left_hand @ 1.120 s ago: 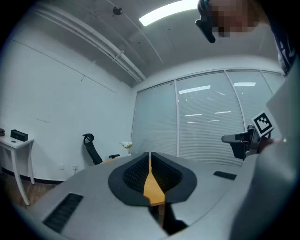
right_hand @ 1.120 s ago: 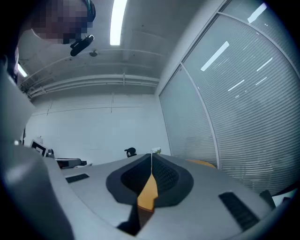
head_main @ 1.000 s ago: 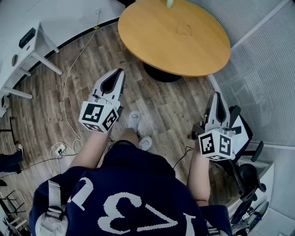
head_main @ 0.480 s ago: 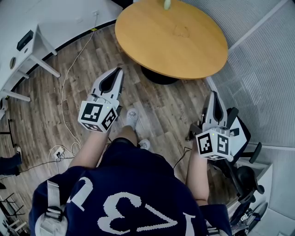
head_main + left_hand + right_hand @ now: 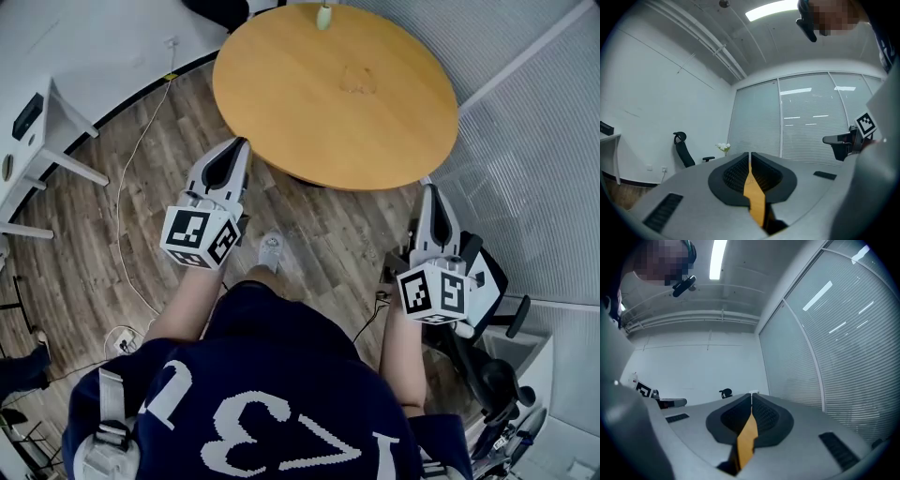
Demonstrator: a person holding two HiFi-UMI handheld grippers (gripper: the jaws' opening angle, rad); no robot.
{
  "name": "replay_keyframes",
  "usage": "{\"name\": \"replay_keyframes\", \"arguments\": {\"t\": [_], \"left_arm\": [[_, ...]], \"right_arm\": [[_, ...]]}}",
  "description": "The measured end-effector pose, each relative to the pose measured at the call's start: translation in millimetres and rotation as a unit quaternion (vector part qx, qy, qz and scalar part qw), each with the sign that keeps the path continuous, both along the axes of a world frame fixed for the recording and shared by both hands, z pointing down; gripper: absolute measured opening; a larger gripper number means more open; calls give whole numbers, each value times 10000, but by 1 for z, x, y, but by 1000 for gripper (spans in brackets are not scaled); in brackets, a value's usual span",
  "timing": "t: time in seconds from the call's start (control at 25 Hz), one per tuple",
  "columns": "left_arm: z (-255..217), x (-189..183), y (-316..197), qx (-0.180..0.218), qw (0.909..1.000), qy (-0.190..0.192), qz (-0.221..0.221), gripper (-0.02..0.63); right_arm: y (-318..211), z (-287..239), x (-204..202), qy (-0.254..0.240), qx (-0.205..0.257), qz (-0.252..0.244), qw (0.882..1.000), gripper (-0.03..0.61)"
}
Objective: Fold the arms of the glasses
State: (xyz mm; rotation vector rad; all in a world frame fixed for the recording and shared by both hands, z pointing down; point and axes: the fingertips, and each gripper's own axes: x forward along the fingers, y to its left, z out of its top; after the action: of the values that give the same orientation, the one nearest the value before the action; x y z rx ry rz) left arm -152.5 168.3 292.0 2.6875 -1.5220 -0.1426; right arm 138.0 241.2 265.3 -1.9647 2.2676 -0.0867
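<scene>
Glasses (image 5: pixel 357 80) on table (image 5: pixel 281 103), beyond closed jaws

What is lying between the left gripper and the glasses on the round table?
Nothing but bare table: the head view shows no object between the left gripper and the glasses.

The head view looks steeply down from high above on the round tabletop (image 5: pixel 281 94). Each gripper view faces level toward this same tabletop, from closer.
</scene>
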Motion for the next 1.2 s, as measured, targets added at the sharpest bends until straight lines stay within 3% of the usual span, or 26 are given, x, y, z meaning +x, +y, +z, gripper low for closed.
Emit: {"name": "replay_keyframes", "arguments": {"t": [0.52, 0.84, 1.2], "left_arm": [[-15, 2, -177, 118, 9973, 17, 727, 28], [11, 13, -218, -207, 9954, 46, 934, 28], [15, 13, -254, -269, 9972, 176, 681, 28]], "right_arm": [[-150, -20, -18, -85, 219, 633, 9977, 29], [-187, -11, -21, 46, 46, 724, 9974, 29], [-244, -11, -11, 66, 104, 418, 9990, 29]]}}
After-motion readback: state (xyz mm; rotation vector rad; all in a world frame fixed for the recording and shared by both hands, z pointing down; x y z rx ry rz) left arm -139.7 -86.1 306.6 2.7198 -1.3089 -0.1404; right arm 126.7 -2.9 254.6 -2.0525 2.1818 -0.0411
